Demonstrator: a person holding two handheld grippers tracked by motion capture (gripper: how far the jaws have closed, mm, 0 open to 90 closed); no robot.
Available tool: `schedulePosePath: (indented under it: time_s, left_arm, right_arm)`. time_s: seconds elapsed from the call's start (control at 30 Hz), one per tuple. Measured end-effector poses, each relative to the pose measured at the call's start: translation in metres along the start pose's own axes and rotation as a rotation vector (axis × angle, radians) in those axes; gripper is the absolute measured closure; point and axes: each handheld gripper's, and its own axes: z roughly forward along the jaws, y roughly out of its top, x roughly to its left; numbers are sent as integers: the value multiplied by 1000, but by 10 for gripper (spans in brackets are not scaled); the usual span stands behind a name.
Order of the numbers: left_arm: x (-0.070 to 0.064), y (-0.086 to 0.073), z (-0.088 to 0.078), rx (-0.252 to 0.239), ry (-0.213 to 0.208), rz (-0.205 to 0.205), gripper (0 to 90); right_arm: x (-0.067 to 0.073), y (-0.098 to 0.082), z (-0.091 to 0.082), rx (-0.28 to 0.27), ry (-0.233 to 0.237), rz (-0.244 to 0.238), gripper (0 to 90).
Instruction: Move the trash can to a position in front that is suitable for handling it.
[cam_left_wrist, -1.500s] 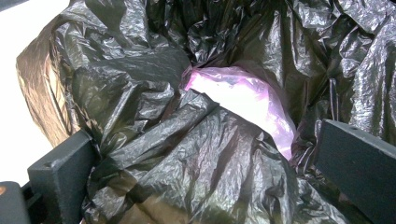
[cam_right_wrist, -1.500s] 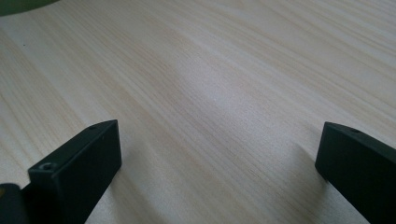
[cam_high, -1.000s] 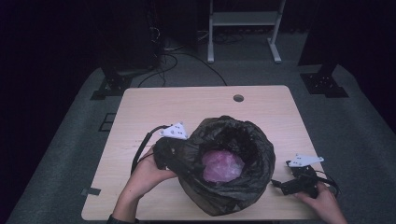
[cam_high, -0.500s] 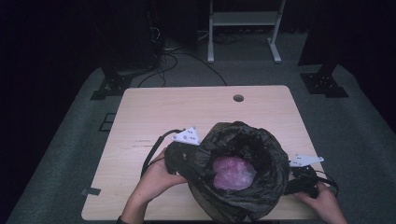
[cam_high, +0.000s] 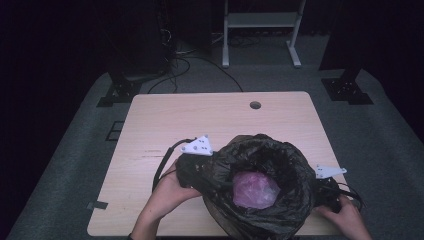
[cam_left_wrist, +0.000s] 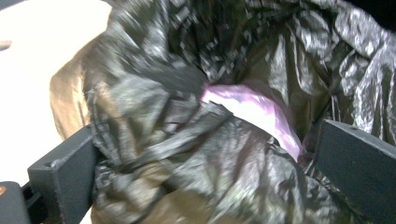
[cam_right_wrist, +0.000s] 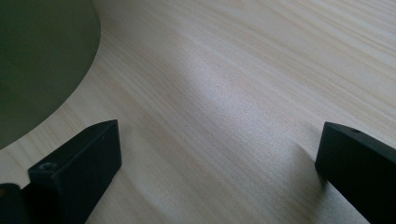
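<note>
dark room all around, with grey carpet under a light wooden table (cam_high: 215, 120) that has a small round cable hole (cam_high: 255, 105) near its far edge, and some black stands and a white frame (cam_high: 260, 25) sitting back on the floor behind it. starting at the left of the high view, the person's left hand (cam_high: 172, 187) comes in from the bottom edge and holds the left gripper (cam_high: 192, 162), its grey three-cornered plate facing up and a black cable looping off beside it. that gripper is pushed right up against the left side of a crinkly black bin bag (cam_high: 260, 192) that sits near the front edge of the table, a bit right of centre, with its mouth spread wide. in the left gripper view the two black jaws stand far apart and the bunched rim of the bag fills the space between them, pressed up against the left one, so it's gaping rather than clamped down on anything. something pink (cam_high: 256, 189) and plasticky lies down inside the bag, more or less in the middle of the opening, and it peeks over the crumpled rim in the left gripper view too. over on the right, the right hand (cam_high: 345, 215) holds the right gripper (cam_high: 330, 187) low against the bag's right side near the table's front corner. in the right gripper view its jaws are spread wide too, with nothing but bare wood grain between them, and a dark rounded shape sits off in the upper left corner, too blurry to say what it is.
</note>
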Motion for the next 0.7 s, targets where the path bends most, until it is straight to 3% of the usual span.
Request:
schedulePosePath:
  time_s: [0.37, 0.53, 0.7]
  left_arm:
    - [2, -8, -38, -38, 33, -9, 0]
    - [2, -15, -51, -29, 38, -2, 0]
    - [11, -27, -58, -21, 46, 12, 0]
  right_arm:
    - [0, 0, 0, 0, 0, 1, 0]
    - [0, 0, 0, 0, 0, 0, 0]
    - [0, 0, 0, 0, 0, 0, 0]
